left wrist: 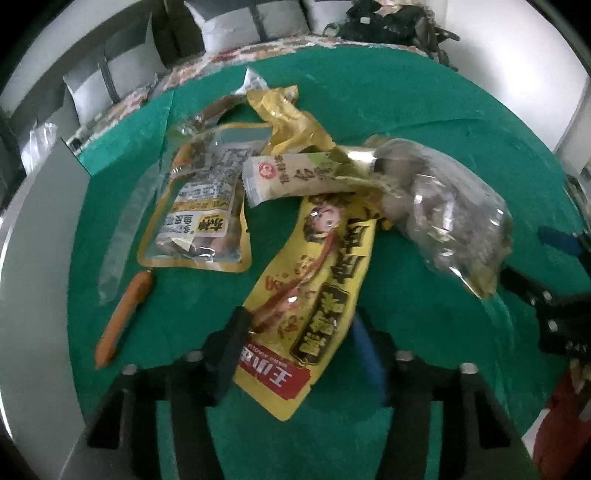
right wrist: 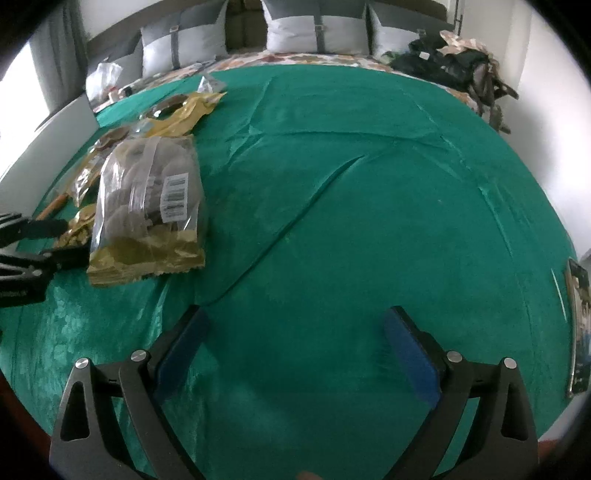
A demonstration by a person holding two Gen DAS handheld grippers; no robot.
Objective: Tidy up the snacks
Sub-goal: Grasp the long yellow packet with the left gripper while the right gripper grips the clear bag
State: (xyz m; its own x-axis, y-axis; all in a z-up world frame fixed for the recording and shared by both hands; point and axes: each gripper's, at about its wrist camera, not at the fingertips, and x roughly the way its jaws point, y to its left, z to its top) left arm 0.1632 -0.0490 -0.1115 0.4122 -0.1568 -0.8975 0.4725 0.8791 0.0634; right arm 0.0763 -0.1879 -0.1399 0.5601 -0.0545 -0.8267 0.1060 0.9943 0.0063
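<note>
1. Green cloth (right wrist: 332,184) is covering the bed, with grey pillows (right wrist: 295,33) lining the far end.
2. Snacks are lying heaped at the cloth's left side: a clear biscuit bag (right wrist: 151,206), a sausage pouch (left wrist: 199,206) and a loose sausage stick (left wrist: 122,317).
3. Left gripper (left wrist: 295,354) is pinching the yellow packet (left wrist: 314,295) with its fingers.
4. Right gripper (right wrist: 295,354) is hovering with fingers spread, holding nothing.
5. Lifting may drag the white sachet (left wrist: 291,177) (it is overlapping the packet), and the glossy film could slip.
</note>
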